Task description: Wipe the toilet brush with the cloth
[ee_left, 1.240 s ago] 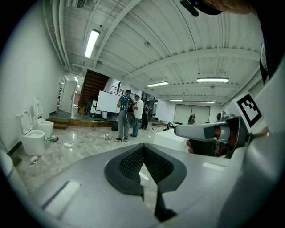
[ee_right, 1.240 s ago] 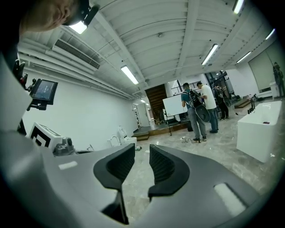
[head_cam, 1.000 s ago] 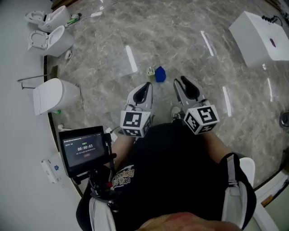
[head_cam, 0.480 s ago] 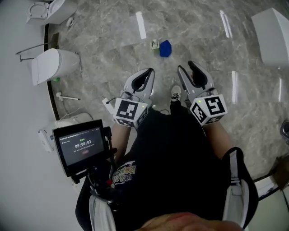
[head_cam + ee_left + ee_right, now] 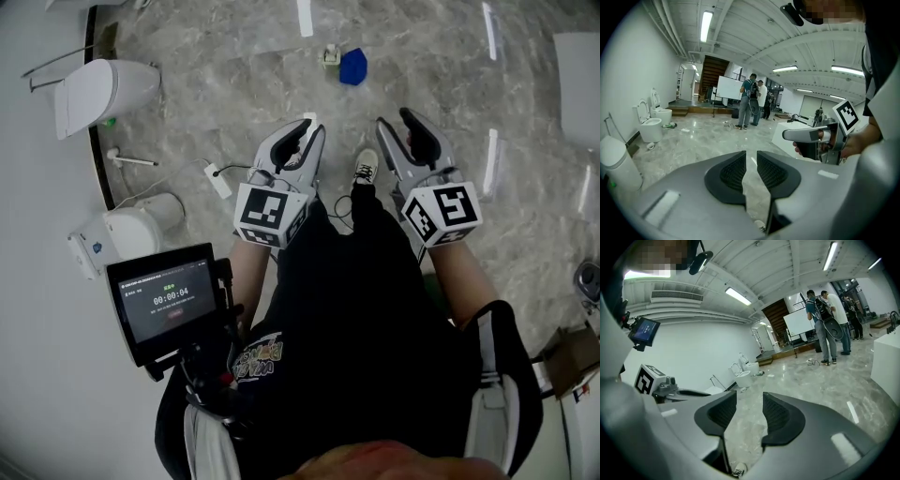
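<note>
A blue cloth [image 5: 352, 67] lies on the marble floor ahead of me, with a small pale object [image 5: 330, 54] right beside it; I cannot tell what that object is. A thin white stick, perhaps the toilet brush [image 5: 131, 160], lies by the wall-side toilet [image 5: 98, 89]. My left gripper [image 5: 309, 131] [image 5: 751, 157] is held level in front of my body, its jaws a narrow gap apart and empty. My right gripper [image 5: 398, 124] [image 5: 750, 399] sits beside it; its jaws have just been opening and stand wider, with nothing between them. Both are well short of the cloth.
A power strip with its cable [image 5: 217, 178] lies on the floor at the left, near a white bin [image 5: 141, 223]. A monitor [image 5: 173, 305] is mounted at my chest. More toilets [image 5: 651, 129] line the left wall. Two people [image 5: 753, 101] stand far off.
The cloth, toilet and other floor items have slid up the head view. Both grippers stay side by side before my body. The right gripper's jaws stand wider apart than before.
</note>
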Action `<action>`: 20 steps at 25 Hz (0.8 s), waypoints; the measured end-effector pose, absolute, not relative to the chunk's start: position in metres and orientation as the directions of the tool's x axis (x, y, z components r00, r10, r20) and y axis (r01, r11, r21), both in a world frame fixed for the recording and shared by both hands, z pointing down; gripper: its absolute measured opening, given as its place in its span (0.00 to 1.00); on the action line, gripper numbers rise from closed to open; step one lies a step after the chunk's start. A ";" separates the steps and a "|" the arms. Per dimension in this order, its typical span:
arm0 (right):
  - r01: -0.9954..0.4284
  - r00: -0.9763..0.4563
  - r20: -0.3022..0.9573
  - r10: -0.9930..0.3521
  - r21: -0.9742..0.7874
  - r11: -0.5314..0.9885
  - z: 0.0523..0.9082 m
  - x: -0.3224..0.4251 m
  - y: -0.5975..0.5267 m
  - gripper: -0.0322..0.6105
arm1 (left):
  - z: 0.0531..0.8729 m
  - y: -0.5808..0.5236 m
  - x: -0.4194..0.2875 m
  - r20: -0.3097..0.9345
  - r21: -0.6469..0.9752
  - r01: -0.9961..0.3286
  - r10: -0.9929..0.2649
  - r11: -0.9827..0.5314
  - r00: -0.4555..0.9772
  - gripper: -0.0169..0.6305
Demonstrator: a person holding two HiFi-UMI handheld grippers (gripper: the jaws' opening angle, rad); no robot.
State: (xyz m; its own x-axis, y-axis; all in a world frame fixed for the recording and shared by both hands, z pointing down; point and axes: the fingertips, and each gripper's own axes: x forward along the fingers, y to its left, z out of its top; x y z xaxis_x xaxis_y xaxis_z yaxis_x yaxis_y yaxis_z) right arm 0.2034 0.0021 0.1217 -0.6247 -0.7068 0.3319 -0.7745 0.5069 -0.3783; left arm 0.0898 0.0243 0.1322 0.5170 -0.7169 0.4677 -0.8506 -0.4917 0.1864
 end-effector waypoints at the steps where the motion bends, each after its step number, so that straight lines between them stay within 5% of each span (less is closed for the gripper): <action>1: -0.775 -0.624 0.337 -0.705 -0.379 0.505 0.123 0.204 0.005 0.33 | 0.134 0.028 0.091 0.475 0.190 -0.850 -0.712 -0.491 0.517 0.16; 20: -0.882 -0.455 0.482 -0.749 -0.358 0.306 0.258 0.126 -0.044 0.33 | 0.260 -0.064 -0.009 0.477 0.255 -0.839 -0.692 -0.480 0.541 0.11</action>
